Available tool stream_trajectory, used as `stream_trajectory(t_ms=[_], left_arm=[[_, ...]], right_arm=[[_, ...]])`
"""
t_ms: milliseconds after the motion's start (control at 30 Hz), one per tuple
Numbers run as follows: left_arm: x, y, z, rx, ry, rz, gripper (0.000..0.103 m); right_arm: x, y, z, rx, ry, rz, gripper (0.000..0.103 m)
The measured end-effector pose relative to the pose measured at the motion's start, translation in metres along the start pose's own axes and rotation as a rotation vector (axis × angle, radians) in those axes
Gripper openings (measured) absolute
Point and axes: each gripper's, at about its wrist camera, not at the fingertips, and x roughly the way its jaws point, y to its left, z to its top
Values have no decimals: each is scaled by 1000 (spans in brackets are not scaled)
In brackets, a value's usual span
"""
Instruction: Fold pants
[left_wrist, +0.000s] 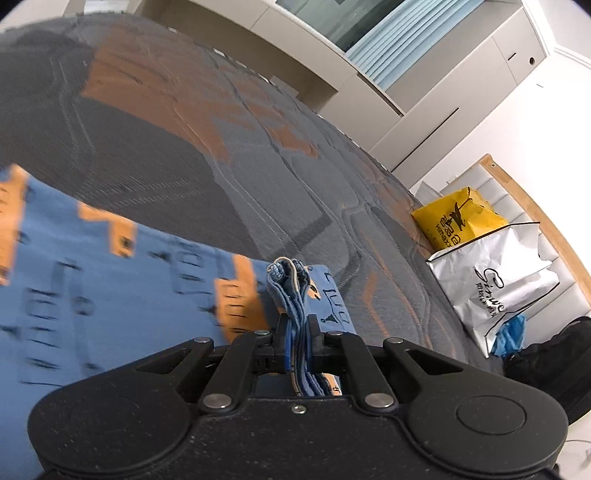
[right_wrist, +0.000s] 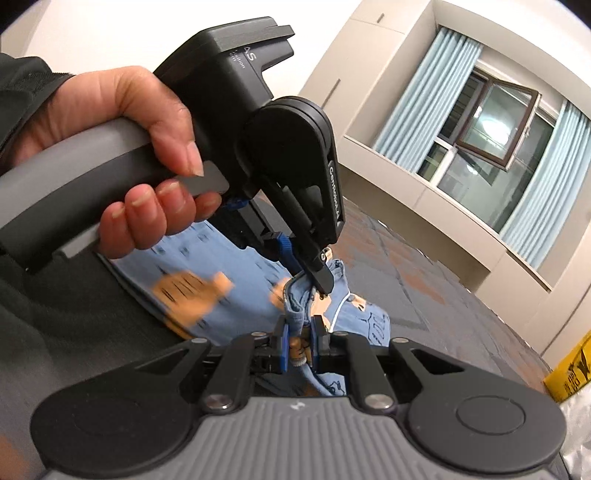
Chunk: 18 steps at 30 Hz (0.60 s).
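The blue pants (left_wrist: 110, 280), printed with orange patches and dark lettering, lie on a grey mattress (left_wrist: 184, 147) quilted with orange blocks. In the left wrist view they spread across the near left part of the mattress, with a bunched, several-layered edge rising at the middle. The left gripper (left_wrist: 297, 328) has its two fingers pressed together on that bunched edge, the layers of cloth sandwiched between the blue pads.

In the right wrist view the right gripper (right_wrist: 299, 341) is likewise clamped on a gathered fold of the pants (right_wrist: 221, 266), just beside the tip of the left gripper (right_wrist: 320, 280), which pinches the same bundle from above. The person's left hand (right_wrist: 122, 162) wraps that gripper's grey handle, and a white cord of the pants trails between the two grips.

Beyond the mattress's far right edge a wooden-rimmed frame (left_wrist: 524, 206) holds a yellow plastic bag (left_wrist: 458, 218) and, touching it, a crumpled silver shopping bag (left_wrist: 491, 280) with something blue (left_wrist: 511, 332) at its lower end; whether that sits inside the bag cannot be told. A dark bag (left_wrist: 554, 354) sits below these. Along the far edge runs a beige window sill unit (right_wrist: 424, 177), with pale blue curtains (right_wrist: 417, 103) and an open window (right_wrist: 495, 122).
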Motion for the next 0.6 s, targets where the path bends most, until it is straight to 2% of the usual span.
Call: stream_trajectory(t_ms=[367,600], left_arm=[[-87,67,6,24,-52,82,6],[-108,110,2,18,-30,133,6]], right_arm=[[-1,66,51,-23,-63,146,13],[10,101,66,-51,-39,236,13]])
